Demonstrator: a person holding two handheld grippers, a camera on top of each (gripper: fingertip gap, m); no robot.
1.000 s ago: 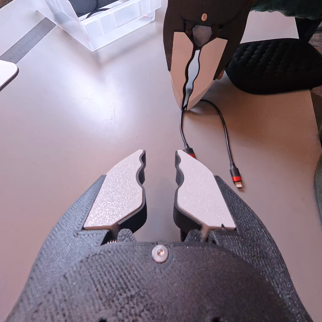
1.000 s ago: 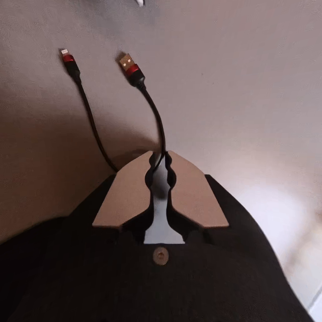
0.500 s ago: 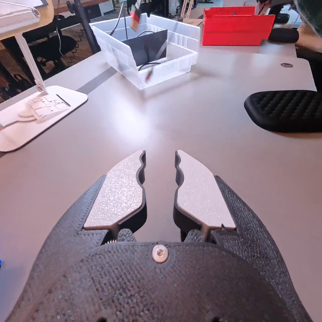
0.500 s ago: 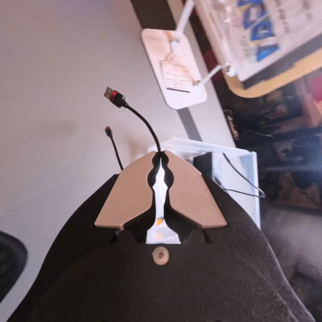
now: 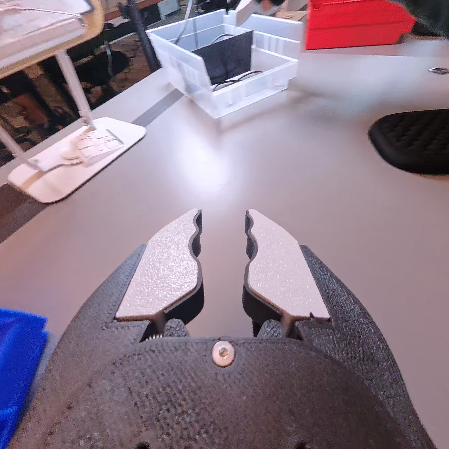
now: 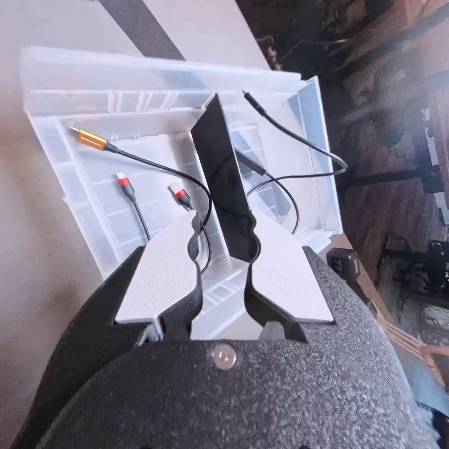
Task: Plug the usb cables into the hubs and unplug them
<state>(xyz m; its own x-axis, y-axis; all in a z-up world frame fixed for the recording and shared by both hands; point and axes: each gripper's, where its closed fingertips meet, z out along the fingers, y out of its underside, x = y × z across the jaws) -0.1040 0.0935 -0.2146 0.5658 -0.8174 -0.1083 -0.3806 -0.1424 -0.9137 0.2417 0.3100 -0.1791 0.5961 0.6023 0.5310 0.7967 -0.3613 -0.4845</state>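
- Our left gripper (image 5: 223,213) hovers low over the smooth, matte grey table (image 5: 303,199), its two wavy-edged fingers, each capped by a pebbled pale plate, spread apart with nothing between them; its body is coarse, ribbed black plastic.
- Far ahead of it stands a translucent plastic bin (image 5: 245,97) with ribbed walls, split by an upright black divider panel (image 5: 226,58), thin black cable loops showing inside.
- To the far left sits a white, flat, round-cornered lamp base (image 5: 73,165) with slim white struts; to the right lies a black quilted pad (image 5: 418,143); far right stands a red box (image 5: 352,21); a fuzzy blue block (image 5: 17,359) sits at the near left corner.
- Our right gripper (image 6: 223,213) looks down into the same bin (image 6: 73,102), its fingers wide apart and released.
- The red-collared usb cable (image 6: 181,194) lies in the bin's left compartment, its flat metal plug just beyond the left fingertip; its smaller red-collared end (image 6: 125,183) lies to the left. We cannot tell whether the cord touches the finger.
- A braided cable with a gold metal plug (image 6: 91,141) lies farther off, its cord curving toward the divider (image 6: 218,150).
- In the right compartment a thin black cable (image 6: 303,145) arcs over the rim.
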